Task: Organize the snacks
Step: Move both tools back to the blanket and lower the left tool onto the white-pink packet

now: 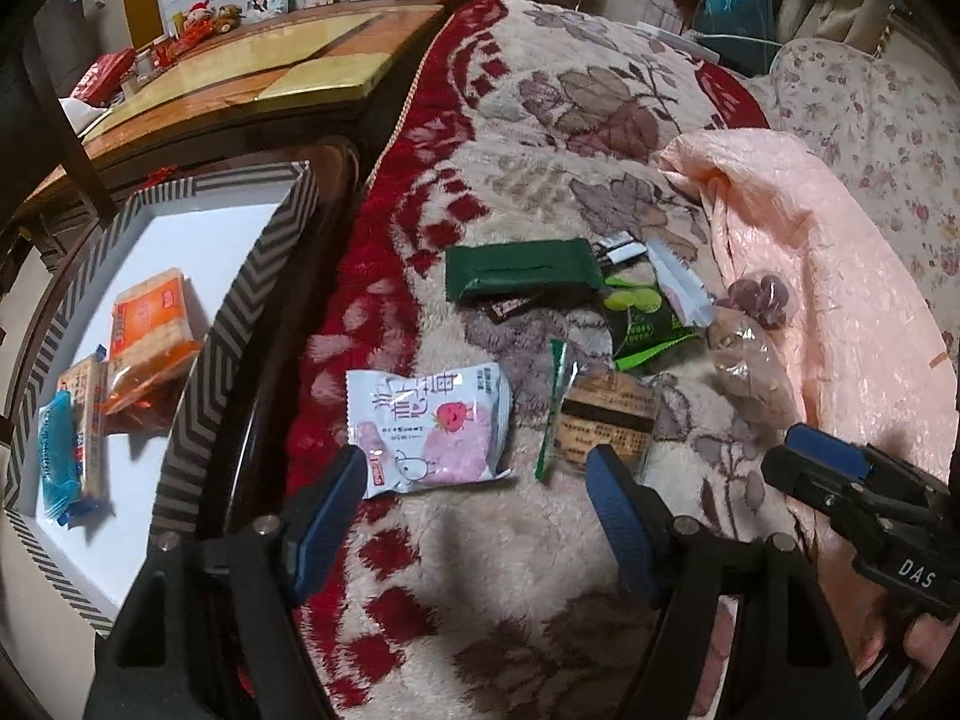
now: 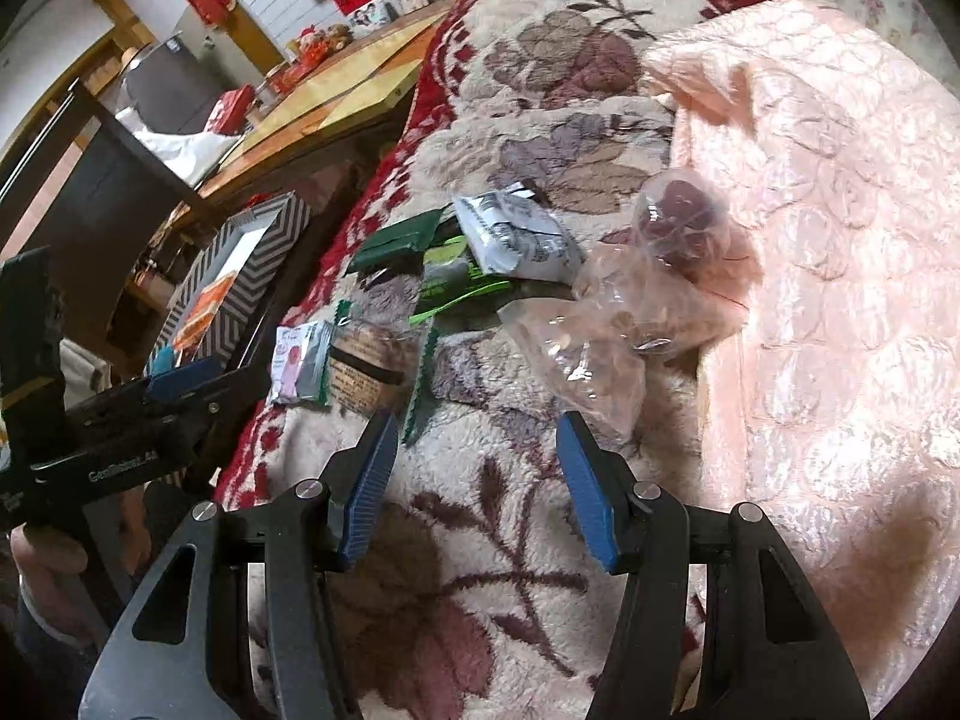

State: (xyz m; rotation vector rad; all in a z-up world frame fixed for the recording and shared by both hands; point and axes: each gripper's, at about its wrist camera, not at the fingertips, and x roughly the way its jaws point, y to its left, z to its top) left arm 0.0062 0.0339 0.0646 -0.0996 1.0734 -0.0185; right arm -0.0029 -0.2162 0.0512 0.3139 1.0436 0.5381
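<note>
Left gripper [image 1: 474, 480] released, empty; pink-white snack packet [image 1: 429, 429] lies just ahead between its tips, long axis left-right. Right gripper [image 2: 477, 438] released, farther.

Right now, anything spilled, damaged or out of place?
Nothing spilled or torn. Three packets lie in the chevron-edged box; the rest, including the pink-and-white packet and green pouch, sit in a loose overlapping heap on the blanket.

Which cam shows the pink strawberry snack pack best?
Left wrist: the pink strawberry snack pack lies face-up, between the open left gripper fingers. Right wrist shows it small, oblique, at far left.
</note>
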